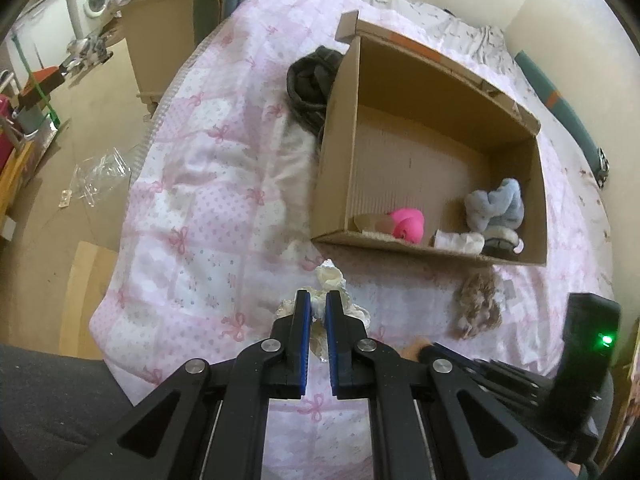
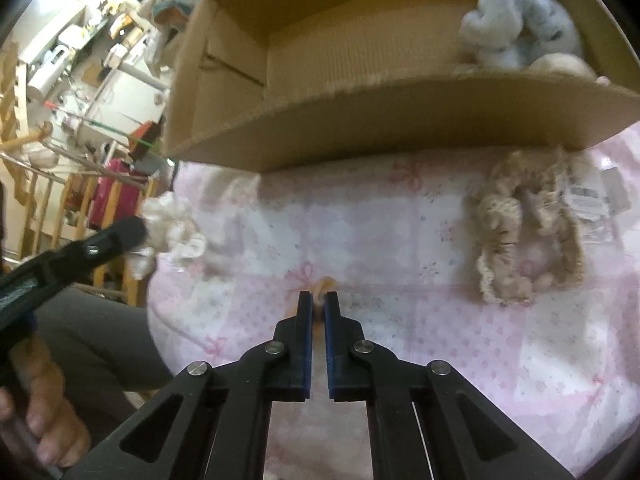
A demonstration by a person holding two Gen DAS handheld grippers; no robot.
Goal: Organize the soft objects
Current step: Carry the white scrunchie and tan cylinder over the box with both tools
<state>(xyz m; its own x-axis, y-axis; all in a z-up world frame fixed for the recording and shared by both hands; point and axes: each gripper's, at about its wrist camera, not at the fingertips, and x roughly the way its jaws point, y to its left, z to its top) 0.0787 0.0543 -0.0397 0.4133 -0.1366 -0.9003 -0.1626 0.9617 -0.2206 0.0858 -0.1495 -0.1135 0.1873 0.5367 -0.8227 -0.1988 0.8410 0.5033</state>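
Note:
My left gripper (image 1: 318, 300) is shut on a cream lacy cloth (image 1: 330, 276), held over the pink patterned bed just in front of the cardboard box (image 1: 340, 148). The cloth also shows in the right wrist view (image 2: 172, 228), with the left gripper at the left there. My right gripper (image 2: 319, 300) is shut on a small orange soft piece (image 2: 323, 285) above the bedspread. A beige crocheted item (image 2: 524, 236) lies on the bed by the box's near wall; it also shows in the left wrist view (image 1: 478, 308). In the box lie a blue-grey plush (image 1: 498, 206) and a pink soft item (image 1: 408, 222).
A dark grey garment (image 1: 312, 84) lies on the bed beside the box's far left corner. The bed's edge drops to the floor at the left, with clear plastic wrap (image 1: 100, 176) on it. A washing machine (image 1: 94, 0) and clutter stand beyond.

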